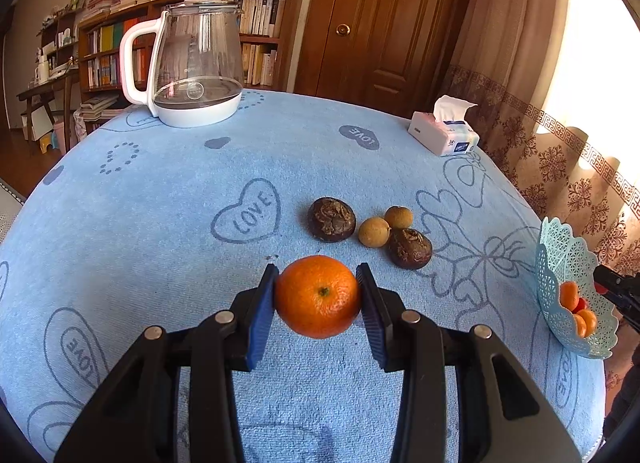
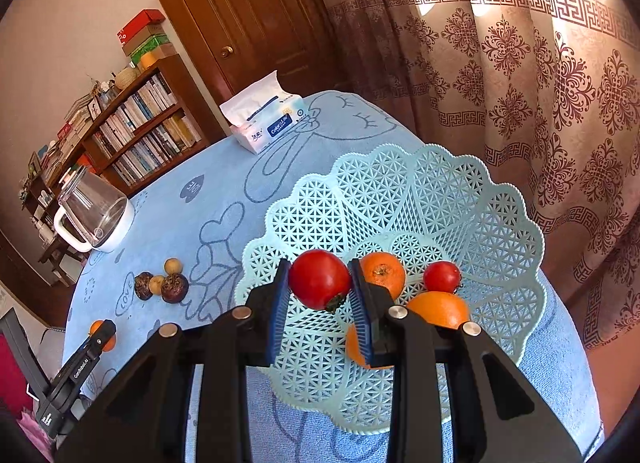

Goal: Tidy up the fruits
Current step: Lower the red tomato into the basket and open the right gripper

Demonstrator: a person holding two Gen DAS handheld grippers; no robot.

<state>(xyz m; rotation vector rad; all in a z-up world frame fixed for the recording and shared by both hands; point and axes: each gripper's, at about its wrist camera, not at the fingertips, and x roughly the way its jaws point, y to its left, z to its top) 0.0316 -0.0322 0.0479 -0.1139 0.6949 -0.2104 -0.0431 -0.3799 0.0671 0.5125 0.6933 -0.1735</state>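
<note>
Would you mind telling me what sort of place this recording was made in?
Most likely a room in a home: a bookshelf packed with books, a wooden door, patterned curtains, and a table under a blue cloth.

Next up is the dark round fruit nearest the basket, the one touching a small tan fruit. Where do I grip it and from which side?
Grip the dark fruit across its rounded flanks at the widest part, coming down from above. The tan fruit touches its far-left side, so I would set the fingers on the near-left and far-right flanks, which look clear.

Bare cloth (image 1: pixel 160 263) lies open left of the four small fruits (image 1: pixel 370 233); kettle (image 1: pixel 192 67) and tissue pack (image 1: pixel 442 135) stand far back.
</note>
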